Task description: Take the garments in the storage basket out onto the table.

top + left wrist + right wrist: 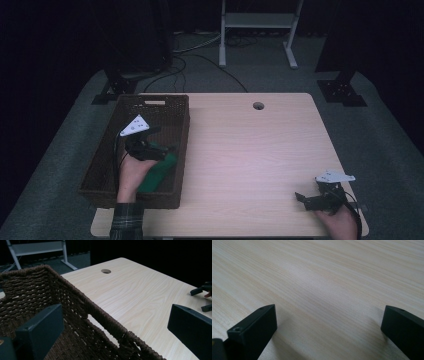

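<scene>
The left gripper (159, 145) hangs over the near right part of the brown woven basket (107, 165), which stands on the left side of the desk (250, 150). Its jaws are spread wide and hold nothing; in the left gripper view they straddle the basket's right wall (100, 315). A green thing (156, 174) lies in the basket just beneath the hand. The right gripper (301, 198) rests low at the desk's near right corner, jaws released over bare wood (324, 290).
</scene>
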The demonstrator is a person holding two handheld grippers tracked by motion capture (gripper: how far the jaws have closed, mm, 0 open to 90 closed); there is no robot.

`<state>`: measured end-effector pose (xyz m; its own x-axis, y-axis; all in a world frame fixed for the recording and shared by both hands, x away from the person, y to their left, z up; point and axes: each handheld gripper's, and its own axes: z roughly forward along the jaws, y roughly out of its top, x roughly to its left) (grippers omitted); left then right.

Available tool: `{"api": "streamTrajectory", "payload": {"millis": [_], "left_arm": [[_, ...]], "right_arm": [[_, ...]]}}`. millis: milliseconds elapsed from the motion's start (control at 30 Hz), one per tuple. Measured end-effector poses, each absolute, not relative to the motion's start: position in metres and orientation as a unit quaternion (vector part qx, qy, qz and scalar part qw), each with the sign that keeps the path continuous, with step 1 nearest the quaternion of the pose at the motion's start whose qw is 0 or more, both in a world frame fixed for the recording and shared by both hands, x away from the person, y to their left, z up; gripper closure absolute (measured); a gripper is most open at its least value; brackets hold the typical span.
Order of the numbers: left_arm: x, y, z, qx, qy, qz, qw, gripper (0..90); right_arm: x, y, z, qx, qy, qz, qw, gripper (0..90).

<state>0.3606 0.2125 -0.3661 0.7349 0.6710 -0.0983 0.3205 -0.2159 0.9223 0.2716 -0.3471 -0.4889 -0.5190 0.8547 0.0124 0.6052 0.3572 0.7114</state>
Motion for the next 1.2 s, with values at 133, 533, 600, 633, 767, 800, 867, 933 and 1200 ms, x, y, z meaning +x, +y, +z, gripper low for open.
{"api": "streamTrajectory", "payload": {"millis": [133,533,600,633,767,800,867,933,1200], "left_arm": [[0.36,0.216,-0.365,0.762,0.327,0.166,0.534,0.0],[0.359,0.224,-0.366,0.76,0.333,0.172,0.531,0.0],[0.359,0.225,-0.365,0.76,0.334,0.173,0.53,0.0],[0.358,0.226,-0.365,0.76,0.334,0.173,0.529,0.0],[0.358,0.228,-0.365,0.76,0.336,0.175,0.528,0.0],[0.358,0.229,-0.365,0.76,0.336,0.175,0.528,0.0],[0.358,0.23,-0.365,0.761,0.336,0.175,0.527,0.0],[0.357,0.232,-0.365,0.762,0.337,0.175,0.525,0.0],[0.357,0.239,-0.366,0.759,0.343,0.179,0.524,0.0]], "right_arm": [[0.272,-0.347,-0.489,0.455,0.803,0.339,0.184,0.0],[0.272,-0.347,-0.489,0.455,0.803,0.339,0.184,0.0],[0.272,-0.347,-0.489,0.454,0.803,0.339,0.184,0.0],[0.272,-0.347,-0.489,0.454,0.803,0.339,0.184,0.0],[0.272,-0.347,-0.489,0.454,0.803,0.339,0.184,0.0],[0.272,-0.347,-0.489,0.454,0.803,0.339,0.184,0.0],[0.272,-0.347,-0.489,0.454,0.803,0.339,0.184,0.0],[0.272,-0.347,-0.489,0.454,0.803,0.339,0.184,0.0],[0.272,-0.347,-0.489,0.454,0.803,0.339,0.184,0.0]]}}
